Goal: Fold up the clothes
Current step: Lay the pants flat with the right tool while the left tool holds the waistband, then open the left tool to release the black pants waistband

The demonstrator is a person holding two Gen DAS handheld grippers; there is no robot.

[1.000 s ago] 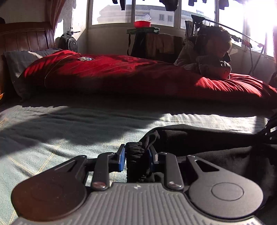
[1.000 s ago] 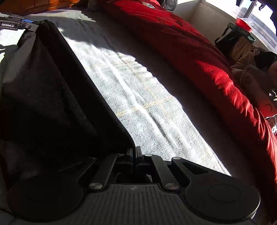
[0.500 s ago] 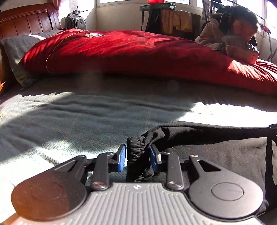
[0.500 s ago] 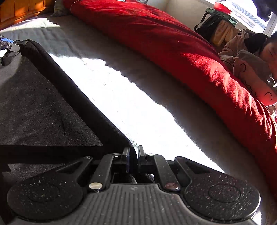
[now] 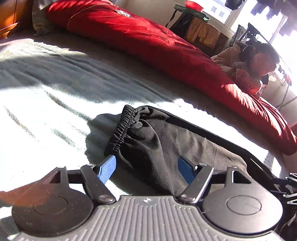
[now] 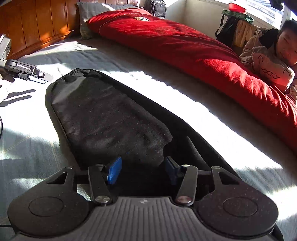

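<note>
Trousers (image 6: pixel 104 118) lie folded on bedsheet (image 6: pixel 185 103), both jaws just opened.

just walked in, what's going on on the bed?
A person with a handheld gripper in each hand is folding black trousers on the grey bedsheet. The trousers lie folded lengthwise. The left gripper at the elastic waistband and the right gripper at the other end have both just been opening; the cloth lies loose between their blue pads. A red quilt lies behind.

You had one black garment (image 6: pixel 104 115), one red quilt (image 6: pixel 185 46), one grey pillow (image 6: pixel 89 11), two grippers (image 5: pixel 146 166) (image 6: pixel 142 169) (both open) and one onlooker (image 6: pixel 269 55).
</note>
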